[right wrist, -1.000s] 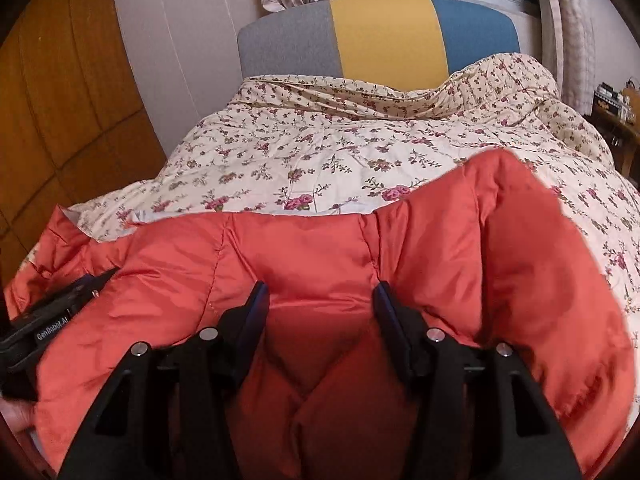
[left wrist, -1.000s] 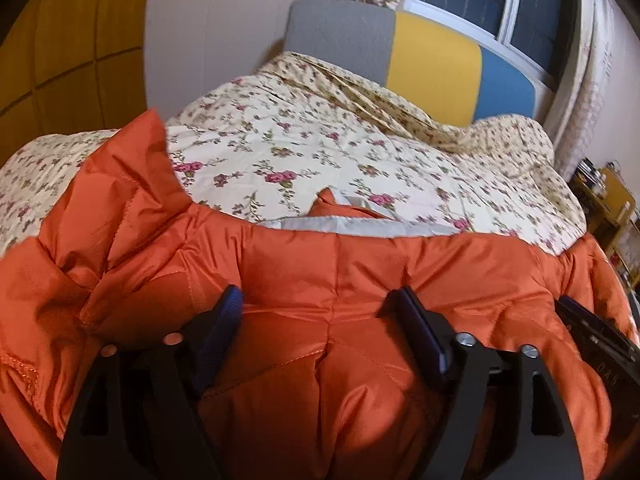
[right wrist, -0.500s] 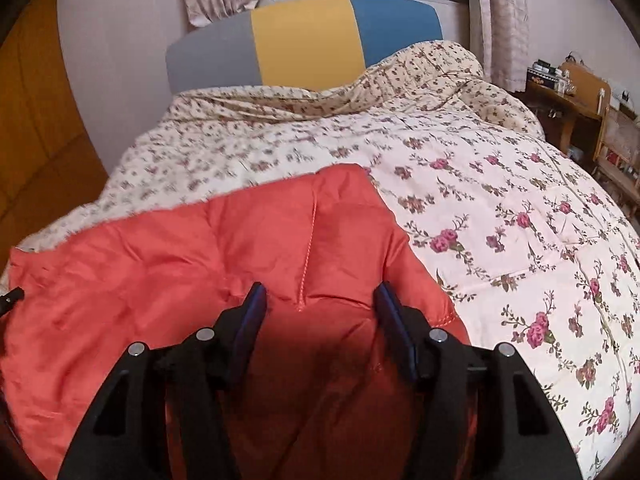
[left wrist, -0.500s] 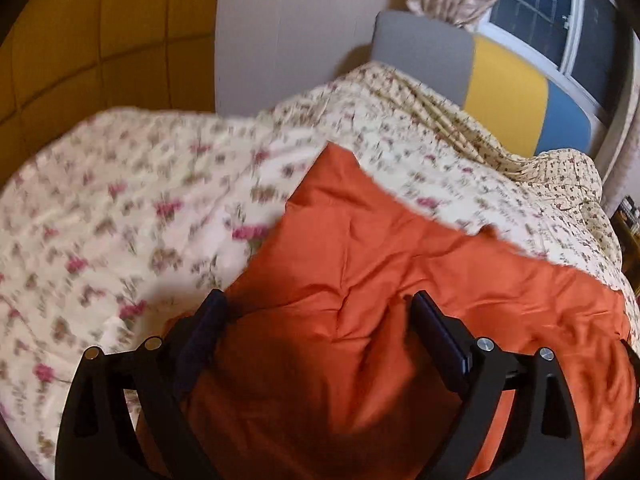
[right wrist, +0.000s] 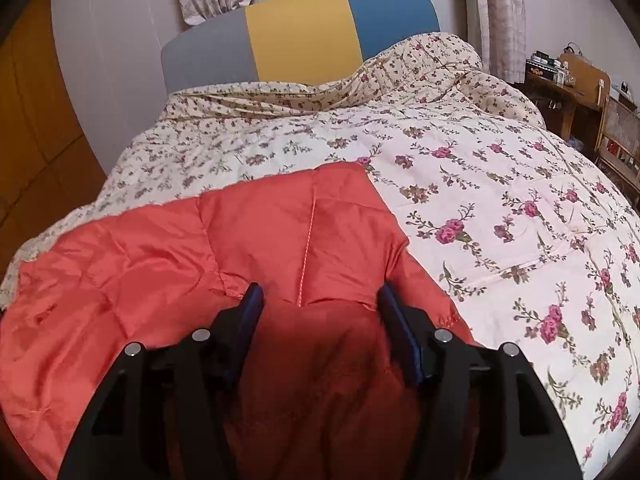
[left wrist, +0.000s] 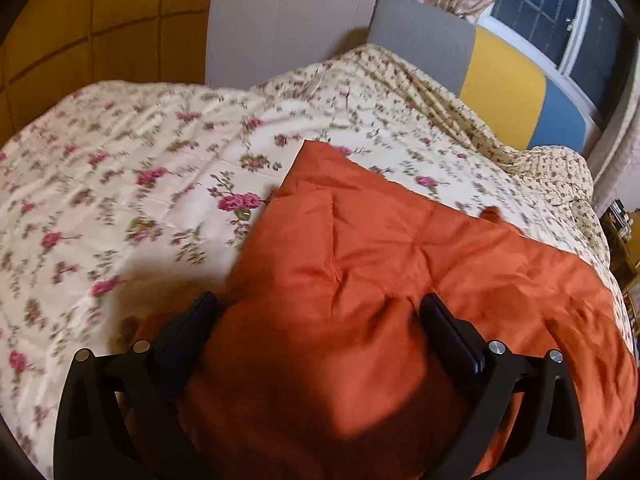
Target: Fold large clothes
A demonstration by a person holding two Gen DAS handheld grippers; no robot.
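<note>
Jacket [left wrist: 380, 264] lay spread on the near part of the bed's flowered quilt [left wrist: 132, 168], a puffy orange quilted thing with its far edge reaching toward the middle of the bed and the grey, yellow and blue headboard [right wrist: 304, 36] well beyond it. The left gripper [left wrist: 320, 320] sat over the jacket's near left corner; its jaws had just been opening and stood spread wide, with padded cloth bulging up between them, though the pads did not seem to press on it. The right gripper [right wrist: 320, 308] sat over the near right part, along the stitched seam; its jaws had also been opening a little and stood partly spread, with a mound of cloth between them, and whether the pads gripped it could not be told from this view. By the look of it, the step in hand was the end of laying the jacket out flat, with both sides being let go. The next move would likely call for taking hold of one side or a sleeve, lifting it clear, and carrying it across toward the middle without dragging the rest.
</note>
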